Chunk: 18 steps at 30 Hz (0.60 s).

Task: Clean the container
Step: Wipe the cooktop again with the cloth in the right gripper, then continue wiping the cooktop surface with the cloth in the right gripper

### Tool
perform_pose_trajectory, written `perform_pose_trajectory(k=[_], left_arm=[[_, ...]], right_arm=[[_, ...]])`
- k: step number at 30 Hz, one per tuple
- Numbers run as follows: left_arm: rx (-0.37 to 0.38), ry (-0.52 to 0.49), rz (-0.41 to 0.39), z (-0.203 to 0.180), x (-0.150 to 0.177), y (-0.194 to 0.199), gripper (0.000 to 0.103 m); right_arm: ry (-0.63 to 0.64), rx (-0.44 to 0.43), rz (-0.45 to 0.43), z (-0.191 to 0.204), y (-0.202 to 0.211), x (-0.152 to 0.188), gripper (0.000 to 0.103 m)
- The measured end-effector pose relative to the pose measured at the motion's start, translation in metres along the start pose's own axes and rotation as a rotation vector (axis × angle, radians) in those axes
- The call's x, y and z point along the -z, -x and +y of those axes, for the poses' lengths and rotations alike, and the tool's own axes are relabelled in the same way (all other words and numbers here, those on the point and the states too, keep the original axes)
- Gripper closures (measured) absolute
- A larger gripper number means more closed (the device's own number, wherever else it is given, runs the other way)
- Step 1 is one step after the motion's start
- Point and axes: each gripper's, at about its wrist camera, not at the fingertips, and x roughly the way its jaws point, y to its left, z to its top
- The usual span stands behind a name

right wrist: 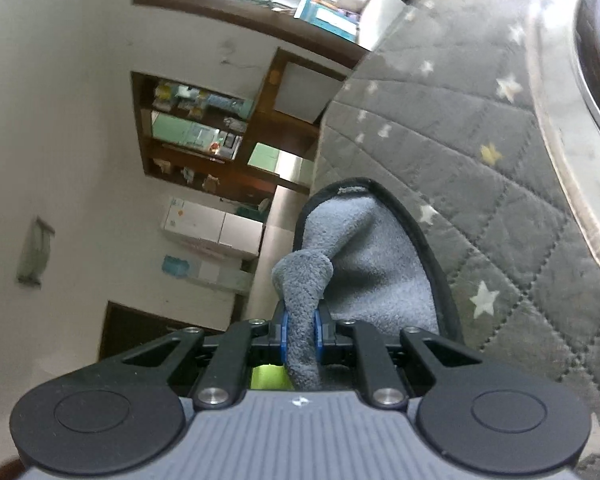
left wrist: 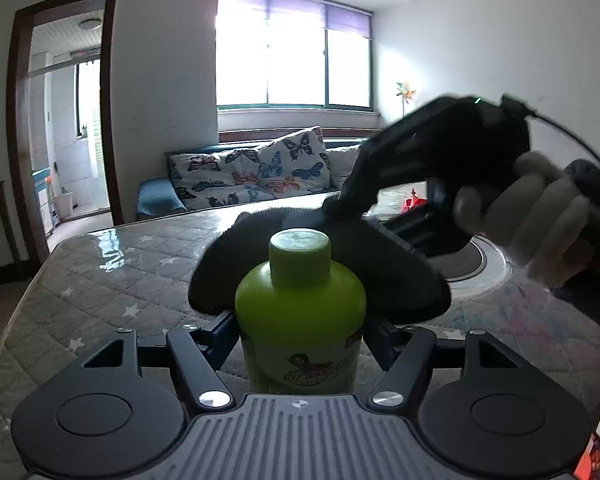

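You held the green bottle (left wrist: 300, 312) upright over the quilted desk (left wrist: 112, 280), your left claw (left wrist: 300, 334) clamped on its body just below the shoulder, its blue-padded fingers (left wrist: 222, 330) pressing in from either side. That low grip left the cap (left wrist: 300, 254) and shoulder bare, which looked like the point: the bottle was steadied so its upper part could be wiped.

Behind the bottle and level with its cap, your right claw (right wrist: 300, 334) was pinched together on a fold of the grey cloth (right wrist: 364, 256), the rest of the fabric hanging loose in a wide flap behind the bottle's neck. From the left wrist camera the cloth (left wrist: 320, 268) read as a dark shape fanned out behind the cap; whether it was touching the bottle there could not be told, as the frame was blurred. From the right wrist camera a sliver of green (right wrist: 270, 376) showed just beneath the claw, so the cloth was close above the bottle.

The bottle's label (left wrist: 316, 368) carried a small figure and a line of red Chinese characters, too curved and cropped to read; no brand could be made out. A dark-rimmed round object (left wrist: 476, 260) lay on the desk beyond the bottle, to its right.
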Motion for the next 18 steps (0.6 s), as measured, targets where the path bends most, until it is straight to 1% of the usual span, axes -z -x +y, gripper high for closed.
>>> perform_pose_trajectory(k=[4,7,11,16,18], left_arm=[[-0.004,0.003,-0.004,0.0,0.001,0.0,0.033],[-0.035,0.025,0.009,-0.003,-0.001,0.0,0.031],[-0.123,0.077,0.023,-0.015,-0.004,0.001,0.032],[-0.239,0.151,0.024,-0.028,-0.007,-0.003,0.032],[-0.269,0.162,0.02,-0.031,-0.007,-0.004,0.032]], right_arm=[[-0.039,0.075,0.025,-0.028,-0.012,0.006,0.092],[-0.059,0.11,0.043,-0.044,-0.013,0.01,0.092],[-0.022,0.152,0.053,-0.044,-0.008,0.019,0.092],[0.043,0.203,0.046,-0.031,0.002,0.033,0.092],[0.071,0.225,0.045,-0.026,0.008,0.04,0.092]])
